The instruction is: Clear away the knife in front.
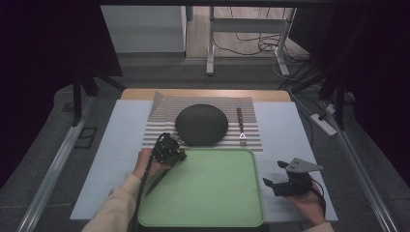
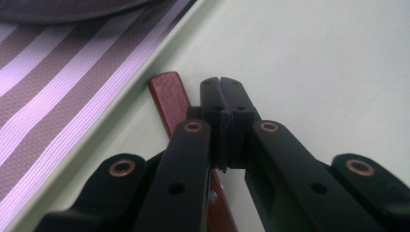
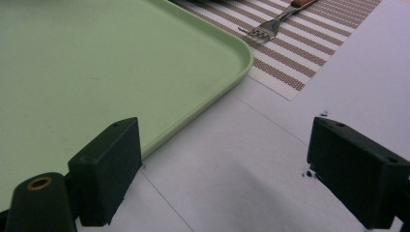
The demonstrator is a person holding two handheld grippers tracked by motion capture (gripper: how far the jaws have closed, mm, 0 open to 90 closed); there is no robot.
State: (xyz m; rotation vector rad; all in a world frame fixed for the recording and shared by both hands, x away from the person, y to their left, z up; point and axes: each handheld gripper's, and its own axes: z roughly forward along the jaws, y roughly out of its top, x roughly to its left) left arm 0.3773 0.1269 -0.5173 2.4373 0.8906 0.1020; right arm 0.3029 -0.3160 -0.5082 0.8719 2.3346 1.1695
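My left gripper [image 1: 169, 149] is at the far left corner of the green tray [image 1: 217, 193], its jaws shut pad against pad [image 2: 221, 84]. A knife lies on the tray beside it. Its red-brown wooden handle [image 2: 169, 96] runs along the tray's rim and passes under the left jaw, and its dark blade [image 1: 157, 181] points toward the person. I cannot tell whether the jaws touch the handle. My right gripper [image 1: 274, 174] is held open over the white table surface just right of the tray, with nothing between its fingers [image 3: 227, 164].
A striped placemat [image 1: 159, 123] lies beyond the tray with a dark round plate [image 1: 201, 124] on it. A wooden-handled fork [image 1: 240, 126] rests on the mat's right side, tines toward the tray [image 3: 263, 29]. White table surface [image 1: 285, 125] flanks both sides.
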